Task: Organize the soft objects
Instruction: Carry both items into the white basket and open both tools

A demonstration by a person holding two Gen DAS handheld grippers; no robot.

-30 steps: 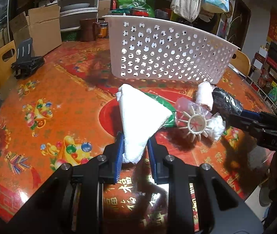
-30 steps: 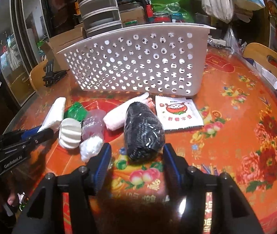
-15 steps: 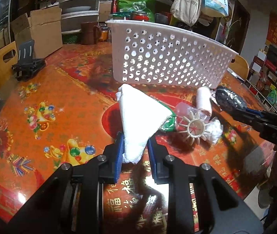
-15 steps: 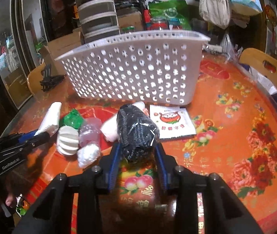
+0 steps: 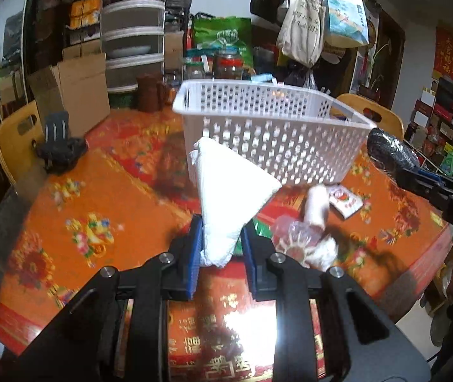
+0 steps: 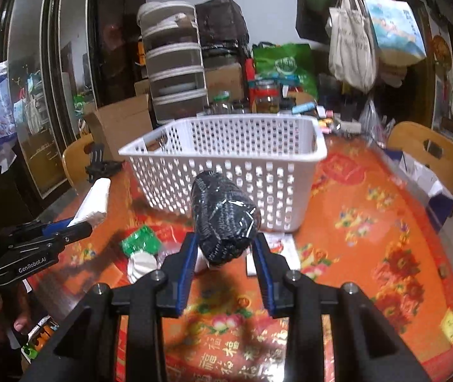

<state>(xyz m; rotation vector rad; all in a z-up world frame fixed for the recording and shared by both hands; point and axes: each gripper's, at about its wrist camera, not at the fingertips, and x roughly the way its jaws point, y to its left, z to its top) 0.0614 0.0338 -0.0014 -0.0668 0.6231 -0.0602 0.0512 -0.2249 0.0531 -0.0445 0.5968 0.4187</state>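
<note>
Both items lifted off table (image 5: 105,197) since earlier frame. White cloth (image 5: 229,191) pinched by left gripper (image 5: 221,248), black bundle (image 6: 223,219) clamped by right gripper (image 6: 225,254), both short of basket (image 6: 226,159). Cloth held at corner only; slip risked, rim snag too.

Each camera looks forward along its gripper, raised above the table (image 5: 105,197). Both face the far white basket (image 5: 271,127) (image 6: 236,159), which they share.
</note>
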